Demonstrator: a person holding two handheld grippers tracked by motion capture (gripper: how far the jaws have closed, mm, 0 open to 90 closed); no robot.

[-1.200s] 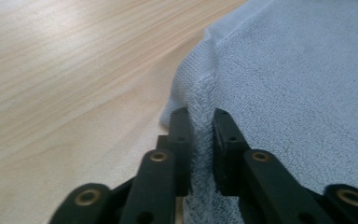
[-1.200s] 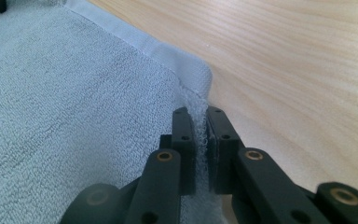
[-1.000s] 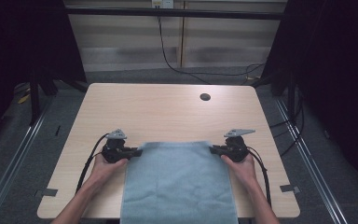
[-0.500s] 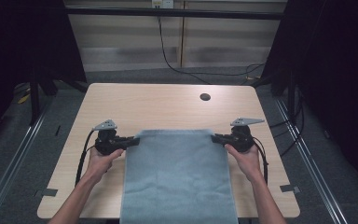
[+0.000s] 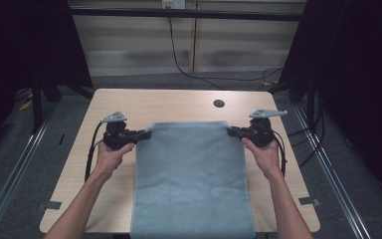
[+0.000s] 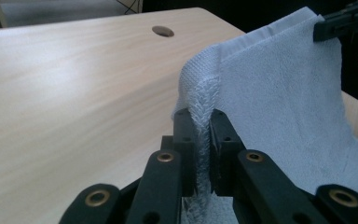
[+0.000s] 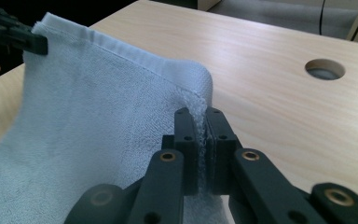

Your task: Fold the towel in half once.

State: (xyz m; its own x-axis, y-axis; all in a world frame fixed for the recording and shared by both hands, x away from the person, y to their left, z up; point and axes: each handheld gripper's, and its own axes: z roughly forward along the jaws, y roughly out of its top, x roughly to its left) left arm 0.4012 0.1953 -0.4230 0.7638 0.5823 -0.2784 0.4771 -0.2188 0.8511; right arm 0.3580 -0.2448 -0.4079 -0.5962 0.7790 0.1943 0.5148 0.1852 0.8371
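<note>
High view: a pale blue terry-cloth towel [image 5: 191, 179] is held stretched between the two grippers above the light wooden tabletop [image 5: 179, 104], its top hem lifted over the middle of the table and its lower part draped down past the near edge. The left gripper [image 5: 144, 134] is seen clamped on the towel's top left corner, and the right gripper [image 5: 233, 131] is clamped on the top right corner; each is carried in a hand, the left hand [image 5: 113, 152] and the right hand [image 5: 263, 152], with forearms entering from the near edge. A round dark cable hole [image 5: 219, 103] is set in the tabletop near the far edge, toward the right corner, beyond the towel. In the left gripper view, the black jaws are pressed together on a bunched fold of the towel [image 6: 279, 107], and the hem is seen running across to the other gripper. In the right gripper view, the jaws are likewise closed on a pinched corner of the towel [image 7: 98, 126].
</note>
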